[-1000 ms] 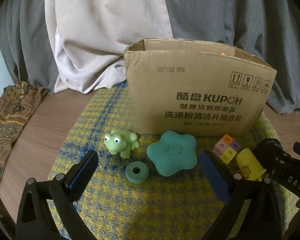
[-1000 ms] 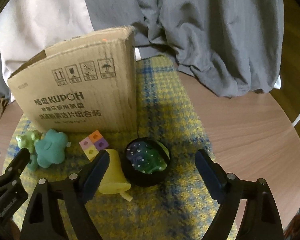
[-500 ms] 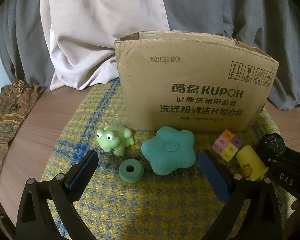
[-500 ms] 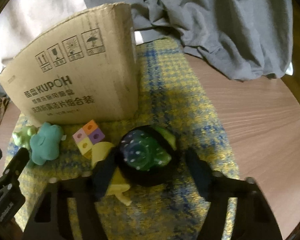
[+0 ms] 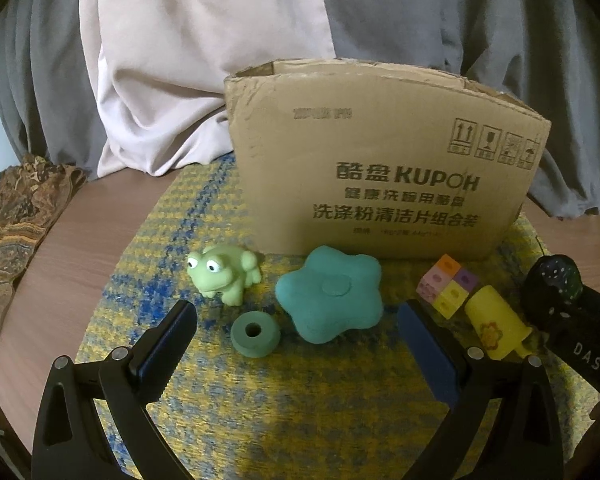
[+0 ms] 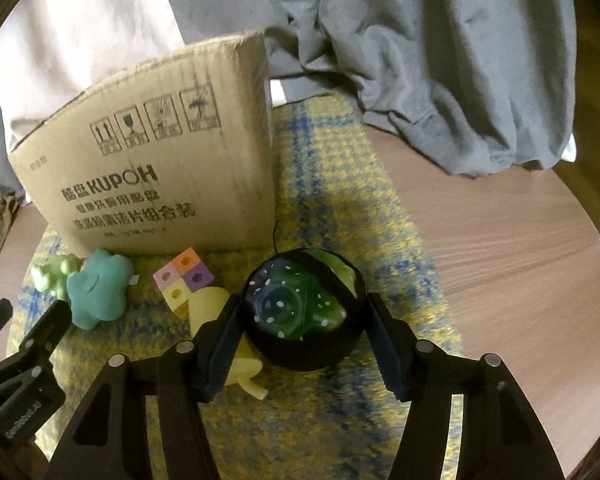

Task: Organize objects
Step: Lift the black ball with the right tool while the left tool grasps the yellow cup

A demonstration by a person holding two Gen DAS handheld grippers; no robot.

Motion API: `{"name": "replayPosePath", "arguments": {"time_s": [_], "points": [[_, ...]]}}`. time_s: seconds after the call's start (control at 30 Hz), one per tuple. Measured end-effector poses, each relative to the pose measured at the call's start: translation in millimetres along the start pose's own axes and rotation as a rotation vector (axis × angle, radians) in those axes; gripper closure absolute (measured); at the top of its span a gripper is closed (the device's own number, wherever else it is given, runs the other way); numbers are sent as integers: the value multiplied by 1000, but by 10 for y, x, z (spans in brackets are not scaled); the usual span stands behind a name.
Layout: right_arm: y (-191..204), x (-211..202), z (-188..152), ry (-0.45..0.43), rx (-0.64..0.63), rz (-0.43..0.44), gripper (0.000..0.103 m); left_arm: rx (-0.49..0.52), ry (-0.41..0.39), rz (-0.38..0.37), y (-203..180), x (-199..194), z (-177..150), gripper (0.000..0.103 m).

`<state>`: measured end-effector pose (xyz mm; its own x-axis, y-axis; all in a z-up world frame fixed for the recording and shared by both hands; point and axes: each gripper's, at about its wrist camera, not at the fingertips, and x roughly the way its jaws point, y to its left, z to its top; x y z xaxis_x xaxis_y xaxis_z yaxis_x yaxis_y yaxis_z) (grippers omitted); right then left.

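Observation:
My right gripper [image 6: 302,314] is shut on a round black toy with a green and blue spotted top [image 6: 300,306], both pads pressed against its sides; the same toy [image 5: 554,280] shows at the far right of the left wrist view. Beside it lie a yellow cup-shaped toy [image 5: 494,326] and a block of coloured cubes [image 5: 448,286]. My left gripper [image 5: 296,322] hangs open above the mat, nothing between its fingers. Ahead of it sit a green ring [image 5: 255,334], a teal star-shaped toy [image 5: 330,300] and a light green frog [image 5: 224,272]. The open cardboard box [image 5: 380,168] stands behind them.
Everything rests on a yellow and blue woven mat [image 5: 300,408] on a round wooden table [image 6: 500,240]. Grey and beige cloth [image 5: 180,60] hangs behind the box. A brown patterned fabric [image 5: 16,216] lies at the table's left edge.
My right gripper has moved forward around the black spotted toy and its jaws have closed on it. The left wrist view has shifted slightly; its jaws stay wide.

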<state>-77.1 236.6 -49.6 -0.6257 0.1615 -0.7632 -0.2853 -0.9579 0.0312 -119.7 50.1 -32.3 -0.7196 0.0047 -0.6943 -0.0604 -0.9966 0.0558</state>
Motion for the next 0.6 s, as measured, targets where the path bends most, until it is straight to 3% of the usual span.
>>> {"name": "replayPosePath", "arguments": {"time_s": [0.6], "points": [[-782, -253, -18, -38, 57, -85, 43, 33, 38, -138, -791, -58, -88, 1]]}}
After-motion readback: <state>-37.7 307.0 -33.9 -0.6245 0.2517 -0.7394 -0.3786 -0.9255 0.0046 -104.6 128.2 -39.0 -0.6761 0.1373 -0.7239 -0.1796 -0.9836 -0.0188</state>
